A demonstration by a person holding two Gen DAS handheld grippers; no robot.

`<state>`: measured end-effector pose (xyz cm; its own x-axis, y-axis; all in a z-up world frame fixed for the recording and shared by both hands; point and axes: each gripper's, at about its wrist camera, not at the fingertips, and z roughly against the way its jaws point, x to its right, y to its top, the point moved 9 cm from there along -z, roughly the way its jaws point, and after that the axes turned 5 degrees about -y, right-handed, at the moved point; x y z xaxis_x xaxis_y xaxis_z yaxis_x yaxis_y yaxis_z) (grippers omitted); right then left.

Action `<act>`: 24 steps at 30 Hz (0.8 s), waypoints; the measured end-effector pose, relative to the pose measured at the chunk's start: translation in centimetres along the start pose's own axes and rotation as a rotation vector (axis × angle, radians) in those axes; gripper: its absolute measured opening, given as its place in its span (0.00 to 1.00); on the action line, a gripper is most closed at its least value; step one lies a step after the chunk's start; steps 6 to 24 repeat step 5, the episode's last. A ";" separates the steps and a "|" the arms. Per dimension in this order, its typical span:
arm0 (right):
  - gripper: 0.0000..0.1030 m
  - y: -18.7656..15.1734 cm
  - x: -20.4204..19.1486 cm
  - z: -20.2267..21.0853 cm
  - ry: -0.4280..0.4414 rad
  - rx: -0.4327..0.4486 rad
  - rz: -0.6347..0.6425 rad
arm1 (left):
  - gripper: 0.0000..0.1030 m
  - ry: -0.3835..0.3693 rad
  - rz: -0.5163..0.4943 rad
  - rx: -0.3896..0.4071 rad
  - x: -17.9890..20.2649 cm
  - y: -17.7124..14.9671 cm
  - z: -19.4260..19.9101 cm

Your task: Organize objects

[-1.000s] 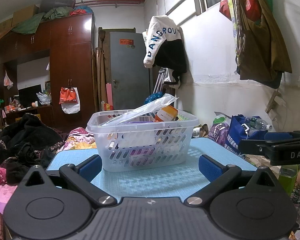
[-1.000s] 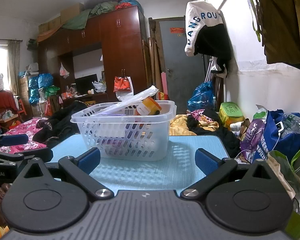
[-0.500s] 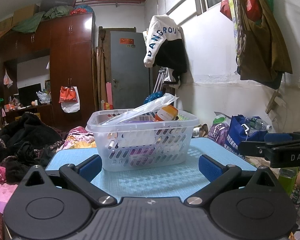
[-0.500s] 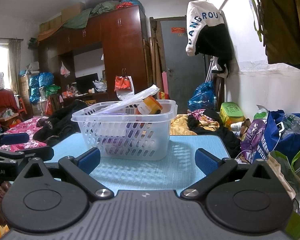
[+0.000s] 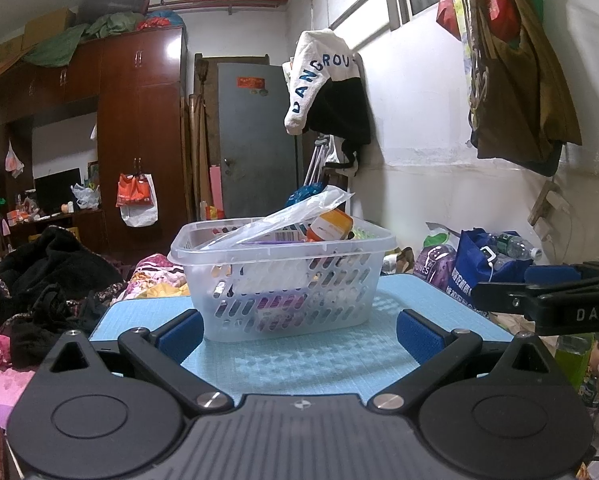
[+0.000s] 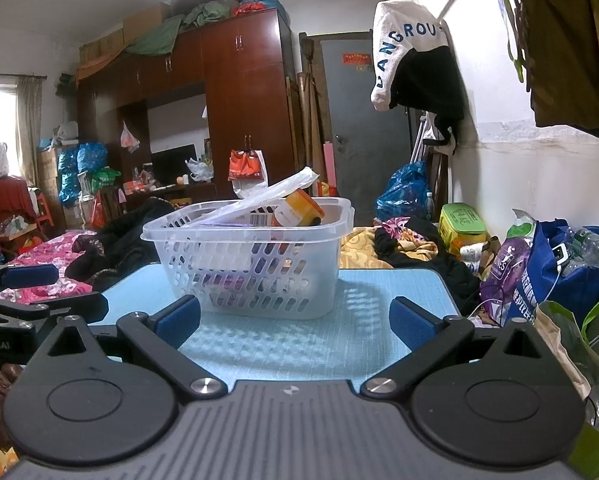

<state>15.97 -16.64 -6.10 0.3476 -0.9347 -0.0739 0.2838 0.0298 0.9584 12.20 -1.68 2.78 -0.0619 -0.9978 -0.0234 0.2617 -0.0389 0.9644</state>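
Observation:
A clear plastic basket [image 5: 283,280] stands on the light blue table [image 5: 299,356]. It holds a clear plastic bag [image 5: 295,216], an orange-lidded jar [image 5: 331,226] and several small packets. My left gripper [image 5: 297,330] is open and empty, just in front of the basket. My right gripper [image 6: 295,318] is open and empty, also just in front of the basket [image 6: 251,264] on the table [image 6: 291,344]. The jar [image 6: 299,208] and bag [image 6: 271,196] show above the rim. Each gripper shows at the edge of the other's view.
Dark clothes [image 5: 47,276] and pink bedding [image 6: 47,256] lie left of the table. Bags, a blue tote [image 6: 559,276] and bottles crowd the floor on the right by the white wall. A wardrobe [image 5: 139,136] and grey door [image 5: 259,136] stand behind.
The right wrist view has shifted slightly; the basket sits a little more to the right in it. Both grippers stay open and empty.

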 end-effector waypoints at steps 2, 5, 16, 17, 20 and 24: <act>1.00 0.0 0.0 -0.1 0.001 -0.001 0.000 | 1.00 0.003 0.001 0.006 0.0 0.1 0.1; 1.00 -0.2 0.0 -0.2 0.002 -0.005 0.001 | 1.00 0.004 0.005 0.015 -0.1 0.2 0.2; 1.00 -0.2 0.0 -0.2 0.002 -0.005 0.001 | 1.00 0.004 0.005 0.015 -0.1 0.2 0.2; 1.00 -0.2 0.0 -0.2 0.002 -0.005 0.001 | 1.00 0.004 0.005 0.015 -0.1 0.2 0.2; 1.00 -0.2 0.0 -0.2 0.002 -0.005 0.001 | 1.00 0.004 0.005 0.015 -0.1 0.2 0.2; 1.00 -0.2 0.0 -0.2 0.002 -0.005 0.001 | 1.00 0.004 0.005 0.015 -0.1 0.2 0.2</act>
